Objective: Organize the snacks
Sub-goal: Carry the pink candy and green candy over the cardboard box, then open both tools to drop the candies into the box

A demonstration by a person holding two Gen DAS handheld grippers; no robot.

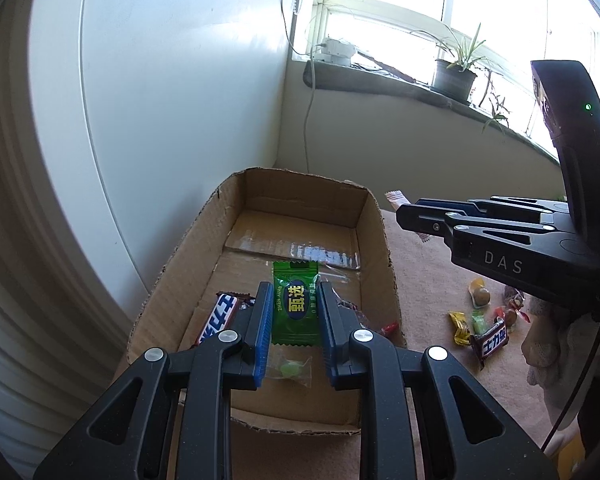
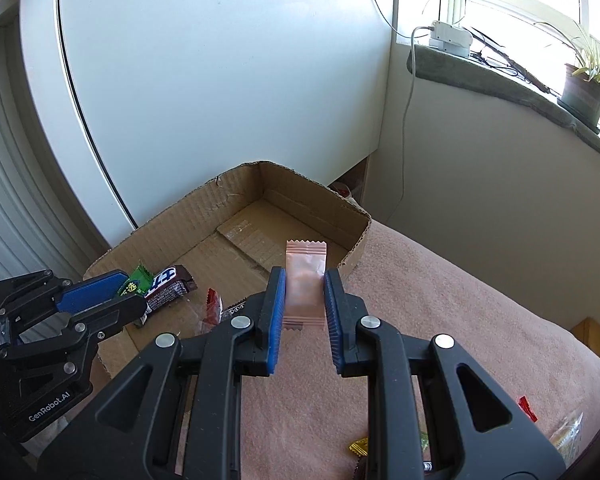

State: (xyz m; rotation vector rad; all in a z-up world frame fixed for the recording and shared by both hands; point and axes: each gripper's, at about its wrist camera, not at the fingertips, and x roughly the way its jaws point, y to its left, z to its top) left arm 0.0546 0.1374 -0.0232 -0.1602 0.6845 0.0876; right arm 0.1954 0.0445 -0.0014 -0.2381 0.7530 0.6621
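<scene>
The left gripper [image 1: 292,312] is clamped on a green candy packet [image 1: 295,304], held above the open cardboard box [image 1: 374,216]. Beneath it in the box lie a Snickers bar [image 1: 216,318] and what seems a clear-wrapped green sweet [image 1: 289,369]. The right gripper [image 2: 304,300] pinches a pink sachet [image 2: 305,276] near the box's right wall, over the pink blanket [image 2: 440,280]. Loose sweets [image 1: 482,320] lie scattered on the blanket.
</scene>
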